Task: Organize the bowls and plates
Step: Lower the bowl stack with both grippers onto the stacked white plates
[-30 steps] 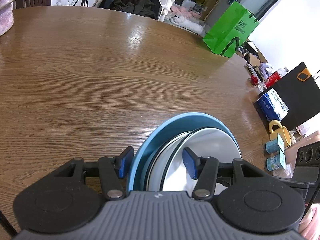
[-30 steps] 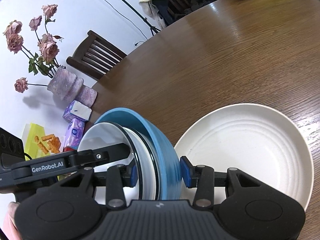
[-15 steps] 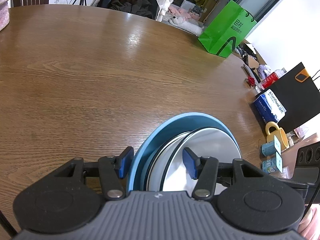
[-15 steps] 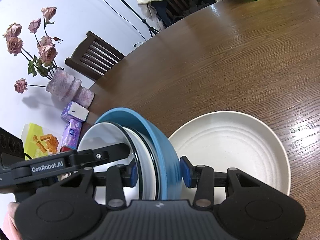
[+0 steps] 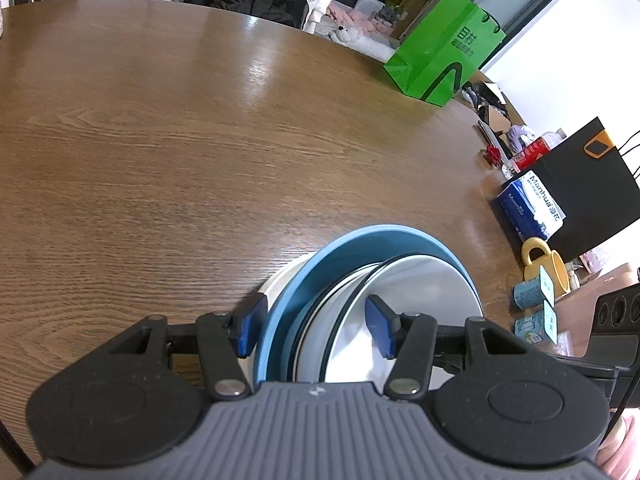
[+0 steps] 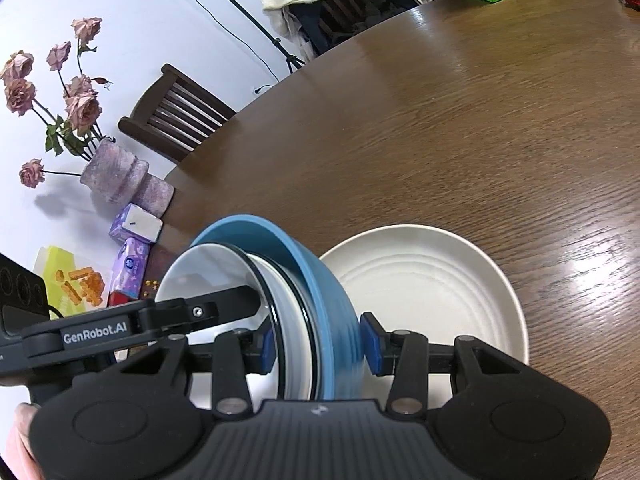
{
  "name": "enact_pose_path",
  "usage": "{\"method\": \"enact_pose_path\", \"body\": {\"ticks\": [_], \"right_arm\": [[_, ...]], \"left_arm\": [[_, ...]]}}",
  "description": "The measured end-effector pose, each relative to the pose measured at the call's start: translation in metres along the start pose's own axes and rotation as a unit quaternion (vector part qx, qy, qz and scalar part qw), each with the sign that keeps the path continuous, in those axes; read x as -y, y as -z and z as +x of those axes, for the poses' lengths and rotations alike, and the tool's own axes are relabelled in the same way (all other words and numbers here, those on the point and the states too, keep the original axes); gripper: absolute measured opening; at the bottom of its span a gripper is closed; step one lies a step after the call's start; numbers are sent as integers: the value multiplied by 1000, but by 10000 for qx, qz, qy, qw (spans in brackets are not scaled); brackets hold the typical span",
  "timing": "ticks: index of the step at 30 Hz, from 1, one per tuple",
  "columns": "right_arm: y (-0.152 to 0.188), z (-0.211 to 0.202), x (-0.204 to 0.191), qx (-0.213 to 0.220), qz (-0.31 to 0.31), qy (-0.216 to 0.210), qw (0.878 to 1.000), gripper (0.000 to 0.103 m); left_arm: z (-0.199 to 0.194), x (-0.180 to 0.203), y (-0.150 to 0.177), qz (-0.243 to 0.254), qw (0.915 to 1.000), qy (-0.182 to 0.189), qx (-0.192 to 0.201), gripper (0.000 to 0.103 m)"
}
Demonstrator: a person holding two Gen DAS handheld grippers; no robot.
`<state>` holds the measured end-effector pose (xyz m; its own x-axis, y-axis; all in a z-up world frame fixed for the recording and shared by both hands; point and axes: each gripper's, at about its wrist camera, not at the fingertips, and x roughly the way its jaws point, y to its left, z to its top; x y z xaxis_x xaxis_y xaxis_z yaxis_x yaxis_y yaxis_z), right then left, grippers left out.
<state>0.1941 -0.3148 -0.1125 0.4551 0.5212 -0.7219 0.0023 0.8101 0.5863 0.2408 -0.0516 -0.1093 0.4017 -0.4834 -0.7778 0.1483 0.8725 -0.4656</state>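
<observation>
Since a second ago the cream plate sits nearer the held stack and smaller in the right wrist view, and its rim now peeks out in the left wrist view.

Left wrist view: the left gripper is clamped across a stack held on edge, the blue bowl outermost with white black-rimmed bowls nested inside it. One blue pad presses the blue bowl's outside, the other the inner white face. A sliver of the cream plate shows just beside the blue bowl, on the wooden table. A green bag stands far beyond the blue bowl.

Right wrist view: the right gripper is clamped on the same stack, the blue bowl tilted upright, touching or just above the cream plate; which, I cannot tell. A vase of roses stands well beyond the blue bowl.
</observation>
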Motion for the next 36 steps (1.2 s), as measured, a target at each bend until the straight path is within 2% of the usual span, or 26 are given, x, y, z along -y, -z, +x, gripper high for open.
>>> {"method": "enact_pose_path", "body": {"ticks": [21, 36], "right_arm": [[0, -5, 27, -216, 41, 270, 9994, 41], [-2, -2, 31, -321, -40, 357, 9988, 40]], "left_arm": [[32, 11, 12, -207, 9995, 68, -216, 55], [39, 17, 12, -234, 9996, -92, -162, 54]]}}
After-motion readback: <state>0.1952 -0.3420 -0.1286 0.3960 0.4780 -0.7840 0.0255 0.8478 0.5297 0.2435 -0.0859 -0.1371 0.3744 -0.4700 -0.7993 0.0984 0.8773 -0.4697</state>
